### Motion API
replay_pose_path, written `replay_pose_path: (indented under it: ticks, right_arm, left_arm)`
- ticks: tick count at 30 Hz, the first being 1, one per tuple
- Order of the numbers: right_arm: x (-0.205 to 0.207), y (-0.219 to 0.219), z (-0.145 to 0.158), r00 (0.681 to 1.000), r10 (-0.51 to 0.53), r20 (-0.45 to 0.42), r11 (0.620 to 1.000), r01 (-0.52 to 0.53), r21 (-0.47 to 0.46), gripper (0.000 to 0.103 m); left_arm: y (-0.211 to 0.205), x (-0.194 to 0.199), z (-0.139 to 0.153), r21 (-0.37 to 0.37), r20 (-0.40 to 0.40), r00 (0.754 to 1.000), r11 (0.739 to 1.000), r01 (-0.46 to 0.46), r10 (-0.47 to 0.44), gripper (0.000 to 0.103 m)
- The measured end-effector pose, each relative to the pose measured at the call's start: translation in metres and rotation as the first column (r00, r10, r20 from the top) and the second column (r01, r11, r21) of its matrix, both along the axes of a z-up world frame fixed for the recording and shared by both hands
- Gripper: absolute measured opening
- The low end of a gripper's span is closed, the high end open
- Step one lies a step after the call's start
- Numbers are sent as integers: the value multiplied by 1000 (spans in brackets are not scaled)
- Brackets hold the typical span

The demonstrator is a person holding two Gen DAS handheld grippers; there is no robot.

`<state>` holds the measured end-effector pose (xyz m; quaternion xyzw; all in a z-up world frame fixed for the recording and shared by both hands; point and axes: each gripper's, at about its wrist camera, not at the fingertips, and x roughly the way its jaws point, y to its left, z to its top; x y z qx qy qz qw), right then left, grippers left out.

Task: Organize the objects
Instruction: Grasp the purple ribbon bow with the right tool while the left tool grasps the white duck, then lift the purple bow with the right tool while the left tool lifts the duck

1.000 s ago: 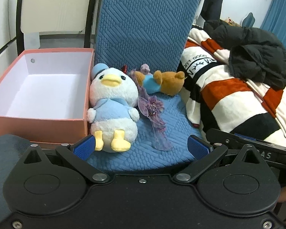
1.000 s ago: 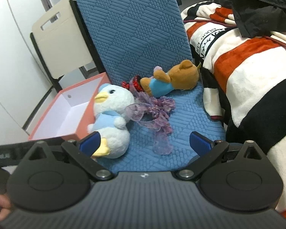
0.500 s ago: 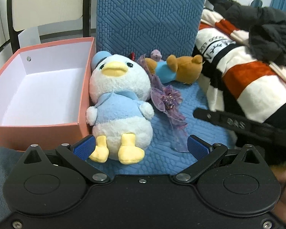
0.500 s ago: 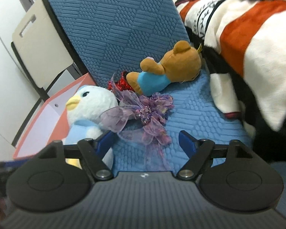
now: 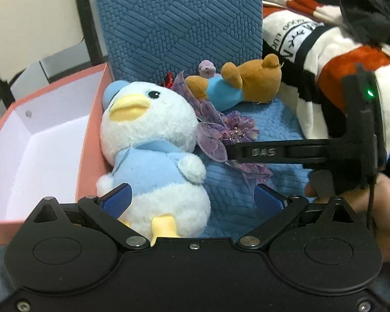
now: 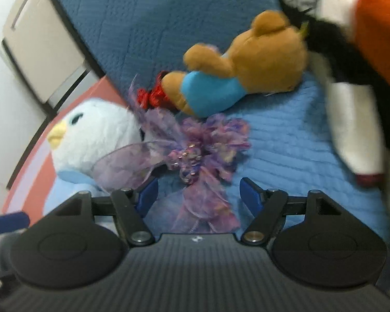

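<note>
At the far left I saw the pink box [image 5: 92,140] lying open with its white inside bare; just beside its right wall the plush duck [image 5: 153,150] sat upright on the blue seat cushion [image 5: 278,122], its back against the box wall. My left gripper [image 5: 192,199] stood wide open around the duck's lower body; one blue pad [image 5: 117,200] lay close by the duck's left flank and the other was well clear on the right, so nothing was gripped there. Right of the duck lay the purple ribbon flower [image 6: 202,153], its gauze wing touching the duck's side; my right gripper [image 6: 199,195] hung over its trailing ribbon with the jaws about half open, having just been closing; the ribbon sat between the pads, but neither pad pressed on it. Behind the flower a small red tinsel piece [image 6: 153,96] showed; next to it the brown bear [image 6: 236,78] in its blue shirt lay on its side against the chair back. Furthest right a striped blanket [image 5: 351,59] rested at the cushion's edge.
</note>
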<state>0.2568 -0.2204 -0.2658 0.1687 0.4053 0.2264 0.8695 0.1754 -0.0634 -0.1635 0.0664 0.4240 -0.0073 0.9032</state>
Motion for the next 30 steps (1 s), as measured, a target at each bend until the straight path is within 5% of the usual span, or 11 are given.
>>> replay_pose_path:
  ticks: [5,18,23,30]
  right_arm:
    - [19,16,-8,997,47,56,994,-41,-104,73]
    - [46,14,-19,999,40,16,998,-39,-45,53]
    - [46,15,-19,998,45,32,994,-42,-99,35]
    - [44,13,-16,999,46,18,993,-44,-111,33]
  left_arm:
    - [-8,18,-8,85,-7,1000,996,0,1,101]
    - [-16,52,-36,260,-60,997,965,-24,41,100]
    - [-6,62,-42,292,-69,994,955,-58,82,95]
    - [10,60,-40,237,-80,988,965,-109,132,91]
